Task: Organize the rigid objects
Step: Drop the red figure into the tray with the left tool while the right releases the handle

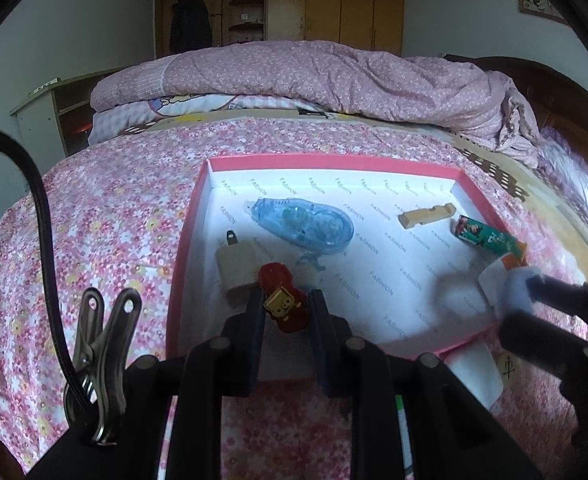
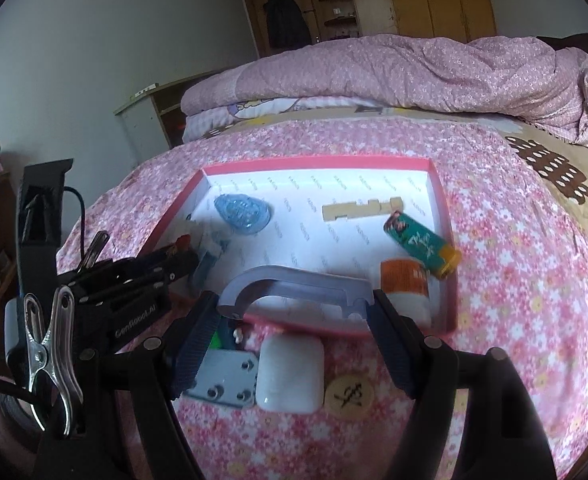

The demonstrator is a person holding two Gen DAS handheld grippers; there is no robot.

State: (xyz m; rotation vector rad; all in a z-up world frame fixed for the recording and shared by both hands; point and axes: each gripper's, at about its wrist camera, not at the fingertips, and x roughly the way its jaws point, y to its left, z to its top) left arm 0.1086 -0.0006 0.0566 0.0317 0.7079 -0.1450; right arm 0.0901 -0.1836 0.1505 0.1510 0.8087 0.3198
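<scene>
A pink box (image 1: 190, 216) (image 2: 439, 184) with a white lining lies on the flowered bed. It holds a blue tape dispenser (image 1: 303, 224) (image 2: 242, 213), a beige plug adapter (image 1: 236, 266), a wooden piece (image 1: 425, 215) (image 2: 361, 209), a green lighter (image 1: 489, 238) (image 2: 421, 246) and an orange-and-white bottle (image 2: 405, 286). My left gripper (image 1: 285, 304) is shut on a red clip with a yellow bear (image 1: 284, 298), over the box's near left part. My right gripper (image 2: 294, 310) is shut on a grey C-shaped metal handle (image 2: 297, 282), over the box's near rim.
On the bedspread in front of the box lie a metal plate (image 2: 224, 378), a white earbud case (image 2: 290, 374), a round wooden token (image 2: 349, 392) (image 1: 509, 366) and a green item (image 2: 216, 338). A folded pink quilt (image 1: 294, 76) lies behind the box.
</scene>
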